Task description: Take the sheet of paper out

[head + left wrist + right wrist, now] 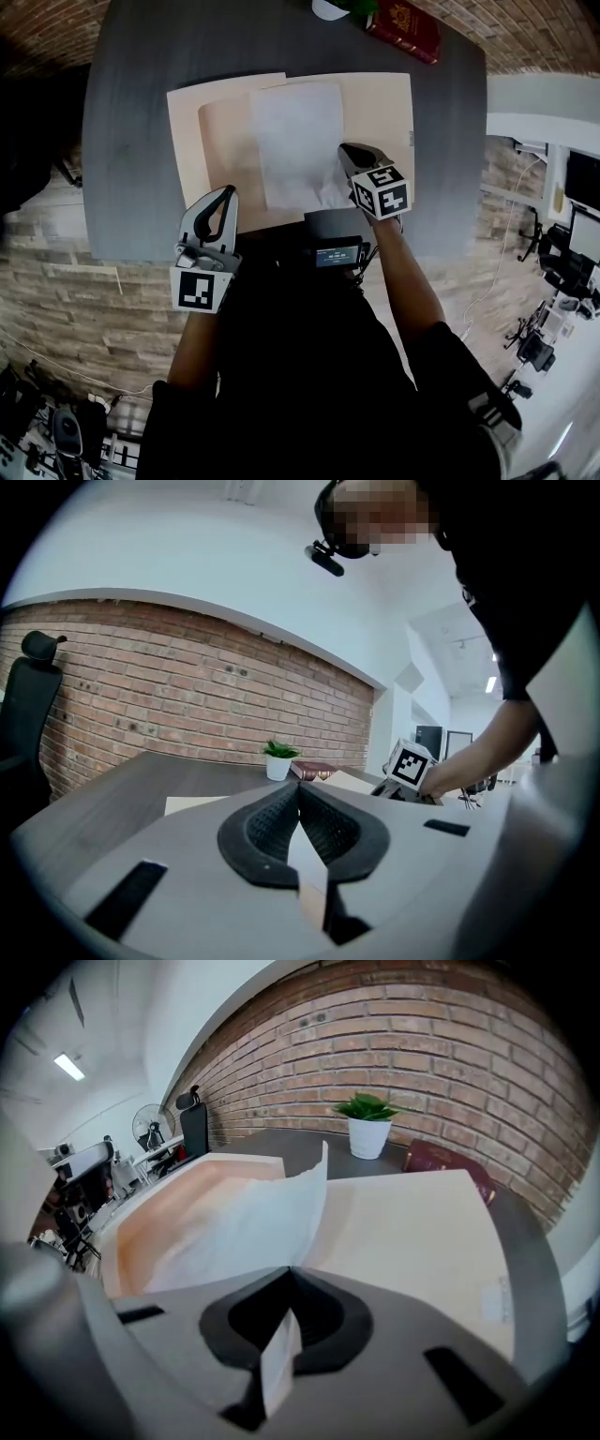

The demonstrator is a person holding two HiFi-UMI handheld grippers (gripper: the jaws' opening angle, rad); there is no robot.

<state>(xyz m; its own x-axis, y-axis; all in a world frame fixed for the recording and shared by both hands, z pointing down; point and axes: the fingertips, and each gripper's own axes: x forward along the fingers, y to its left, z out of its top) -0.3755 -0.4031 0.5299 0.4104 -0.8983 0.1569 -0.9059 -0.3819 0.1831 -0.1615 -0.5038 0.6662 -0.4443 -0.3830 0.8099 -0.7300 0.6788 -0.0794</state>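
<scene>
An open tan folder (pixel 384 112) lies flat on the dark grey table (pixel 141 94), and a white sheet of paper (pixel 295 141) rests on its middle. My right gripper (pixel 349 155) is shut on the sheet's near right corner. In the right gripper view the sheet (pixel 253 1227) curls up off the folder (pixel 403 1222) and runs into the closed jaws (pixel 291 1274). My left gripper (pixel 228 192) sits at the folder's near left corner. In the left gripper view its jaws (pixel 299 789) are closed on a thin strip of the folder's edge.
A dark red book (pixel 405 28) and a small potted plant (pixel 367 1129) stand at the table's far edge. The table's near edge runs just under both grippers. A black office chair (pixel 23 705) stands beyond the table's left side, by the brick wall.
</scene>
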